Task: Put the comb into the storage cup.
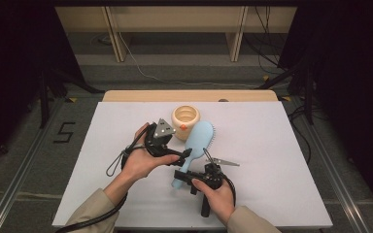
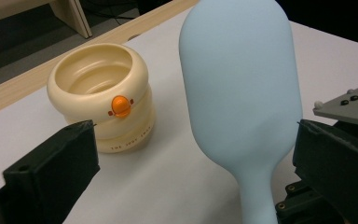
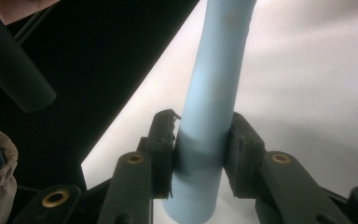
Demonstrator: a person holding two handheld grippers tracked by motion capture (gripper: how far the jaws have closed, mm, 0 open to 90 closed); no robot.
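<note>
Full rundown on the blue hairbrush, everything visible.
The hairbrush is pale blue, smooth matte plastic by its look, with an oval paddle head and a round handle. In the high view bristles show along the head's right edge. The right claw is shut on the handle near its end, a pad on each side. The head points away from the person, beside the cream duck-faced cup, not touching it. The left claw stands open around the head.

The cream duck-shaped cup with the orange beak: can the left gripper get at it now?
Probably yes. The left gripper stands open, its fingers wide apart, and the cream duck-shaped cup sits just ahead with bare white table between. The pale blue plastic hairbrush stands beside.
</note>
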